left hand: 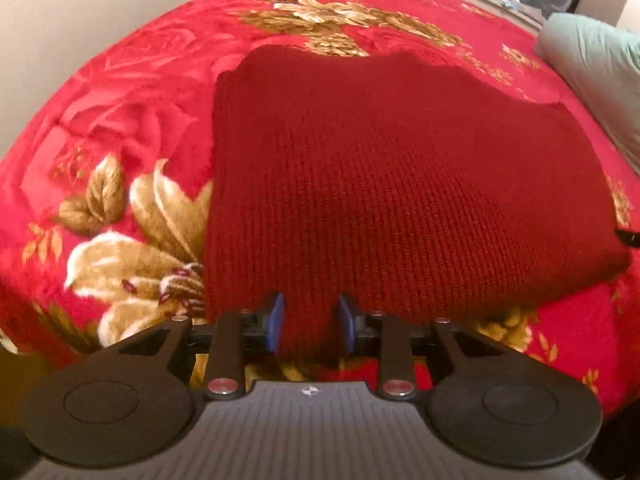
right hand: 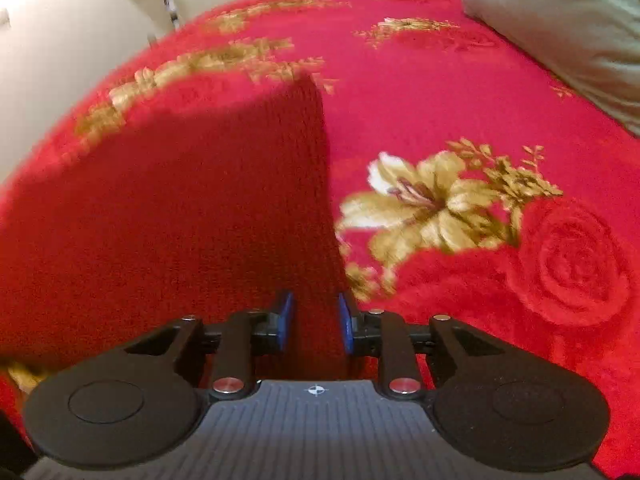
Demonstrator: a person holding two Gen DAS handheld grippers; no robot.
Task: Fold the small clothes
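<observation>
Left tool (left hand: 311,322) and right tool (right hand: 316,320), both tilted downward, blue pads slightly parted.

A bed (left hand: 132,92) under a red blanket (right hand: 440,92) with gold flowers carries a dark red knitted garment (left hand: 380,184) at its middle, and a pale green pillow (left hand: 592,64) lies toward two o'clock.

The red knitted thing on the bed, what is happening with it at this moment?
A person is folding a dark red knit garment on a bed covered with a red floral blanket, with a handheld gripper in each hand. The left gripper has the garment's near edge between its blue pads, and the right gripper has another part of that edge. Most of the garment lies flat on the blanket. A pale green pillow lies at the bed's far right.
</observation>
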